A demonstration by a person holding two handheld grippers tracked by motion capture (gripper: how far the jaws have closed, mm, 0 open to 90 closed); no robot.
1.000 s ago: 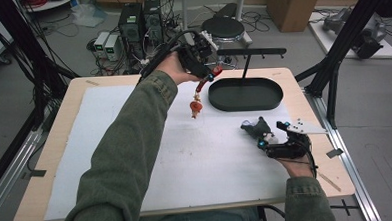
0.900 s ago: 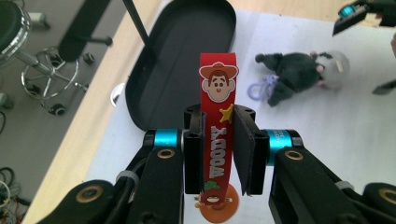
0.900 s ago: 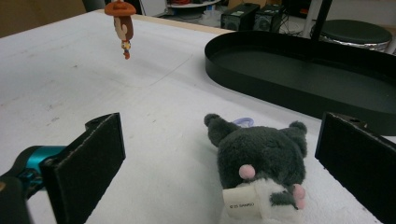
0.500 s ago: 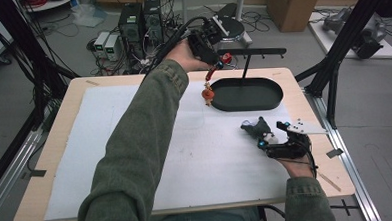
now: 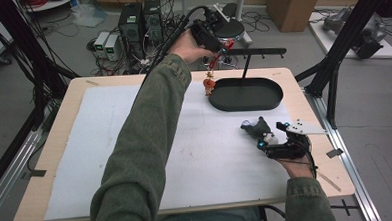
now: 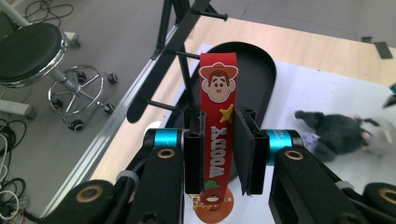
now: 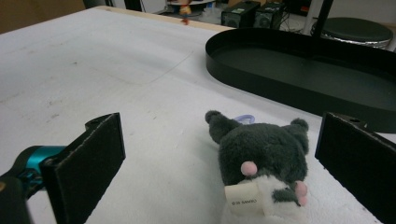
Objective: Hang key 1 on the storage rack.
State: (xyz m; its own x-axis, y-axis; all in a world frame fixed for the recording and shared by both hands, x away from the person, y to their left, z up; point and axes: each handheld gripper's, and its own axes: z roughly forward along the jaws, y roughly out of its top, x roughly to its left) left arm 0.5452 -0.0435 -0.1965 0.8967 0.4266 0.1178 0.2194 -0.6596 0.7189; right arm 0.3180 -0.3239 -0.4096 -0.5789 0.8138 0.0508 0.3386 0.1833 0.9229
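Table edge point(image 6: 140, 140); strap's point(image 6: 217, 135) lower end hidden.

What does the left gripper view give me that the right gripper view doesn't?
Left gripper view alone: the red Woody strap clamped between the left gripper jaws, over the stand's black pegs. Right gripper view alone: the right gripper jaws standing open on either side of the plush, not touching it, and the white label on it. Both share: the grey plush toy and the black oval tray.

Red strap point(image 6: 217, 126) printed with a cowboy face, yellow star and white lettering; dark grey plush point(image 7: 263, 161) with pink spots; black tray point(image 5: 246, 94); white tabletop point(image 5: 110, 144).
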